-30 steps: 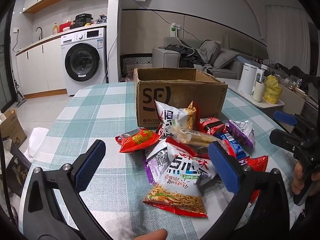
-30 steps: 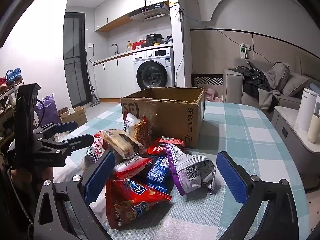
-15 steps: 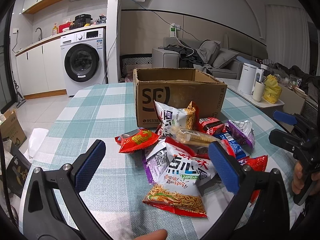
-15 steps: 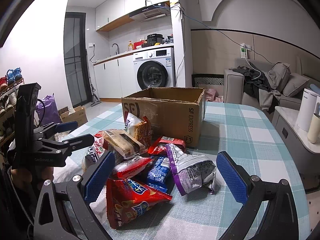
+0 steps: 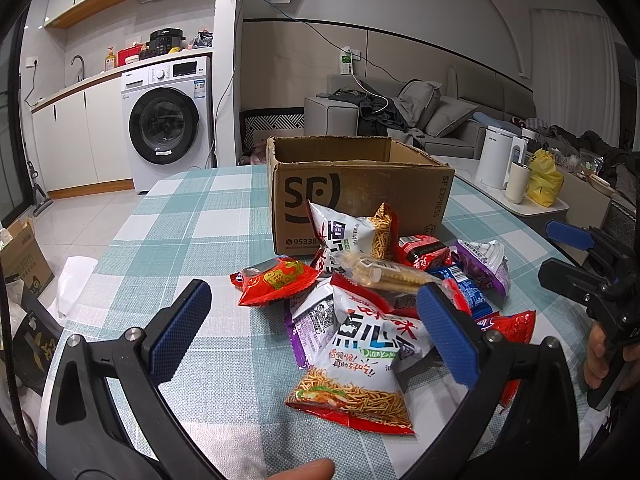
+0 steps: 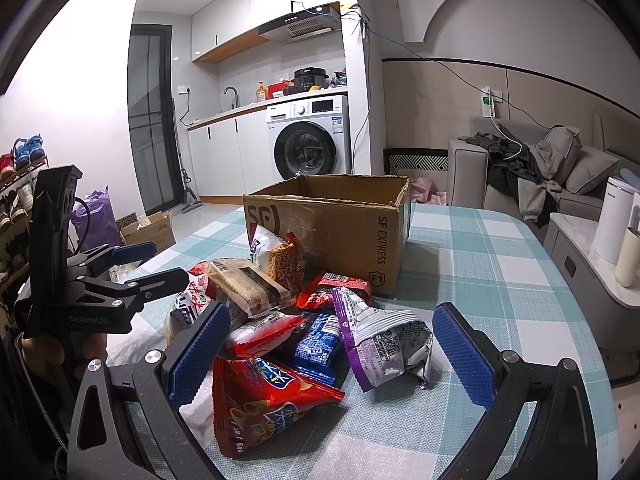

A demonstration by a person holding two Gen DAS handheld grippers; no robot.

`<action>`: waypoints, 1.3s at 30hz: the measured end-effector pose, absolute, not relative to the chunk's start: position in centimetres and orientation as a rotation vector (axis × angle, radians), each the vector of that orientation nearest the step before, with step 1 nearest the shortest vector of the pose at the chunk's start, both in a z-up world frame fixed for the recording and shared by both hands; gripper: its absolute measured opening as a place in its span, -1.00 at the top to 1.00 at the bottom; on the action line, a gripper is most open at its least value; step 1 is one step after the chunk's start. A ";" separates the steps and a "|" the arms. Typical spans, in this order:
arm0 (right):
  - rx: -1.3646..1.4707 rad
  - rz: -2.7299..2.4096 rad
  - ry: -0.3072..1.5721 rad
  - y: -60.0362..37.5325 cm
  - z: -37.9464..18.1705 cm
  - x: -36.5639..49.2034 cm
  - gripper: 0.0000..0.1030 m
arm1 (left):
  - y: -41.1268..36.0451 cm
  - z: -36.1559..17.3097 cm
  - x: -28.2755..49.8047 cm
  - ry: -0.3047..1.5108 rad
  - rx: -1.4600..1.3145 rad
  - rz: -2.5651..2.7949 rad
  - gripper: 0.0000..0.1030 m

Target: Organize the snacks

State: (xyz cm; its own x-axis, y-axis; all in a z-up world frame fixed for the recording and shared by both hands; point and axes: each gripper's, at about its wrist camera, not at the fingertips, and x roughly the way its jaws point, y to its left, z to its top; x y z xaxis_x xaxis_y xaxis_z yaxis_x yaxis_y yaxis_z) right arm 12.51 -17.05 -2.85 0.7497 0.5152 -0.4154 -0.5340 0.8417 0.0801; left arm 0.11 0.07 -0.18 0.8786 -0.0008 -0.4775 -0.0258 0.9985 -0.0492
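A pile of snack packets lies on the checked tablecloth in front of an open cardboard box (image 5: 360,196), which also shows in the right wrist view (image 6: 336,228). Nearest my left gripper (image 5: 316,332) is a white noodle-snack bag (image 5: 360,368), with a red packet (image 5: 276,280) to its left. My left gripper is open and empty, just short of the pile. My right gripper (image 6: 332,356) is open and empty above a red chip bag (image 6: 260,392), a blue packet (image 6: 320,340) and a purple-and-white packet (image 6: 380,344).
The table (image 5: 192,216) has a rounded edge. A side table with a white kettle (image 5: 496,160) and a yellow bag (image 5: 544,180) stands to the right. A washing machine (image 5: 168,120) and a sofa (image 5: 420,112) are behind.
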 end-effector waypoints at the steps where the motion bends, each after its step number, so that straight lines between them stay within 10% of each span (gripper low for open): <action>1: -0.045 0.574 0.441 -17.0 -2.9 12.5 -1.00 | 0.1 -0.2 0.1 0.498 -0.054 0.014 -0.99; 39: -0.027 0.491 0.487 -17.6 -2.8 13.4 -1.00 | -0.5 -0.4 0.3 0.510 -0.025 0.006 -0.99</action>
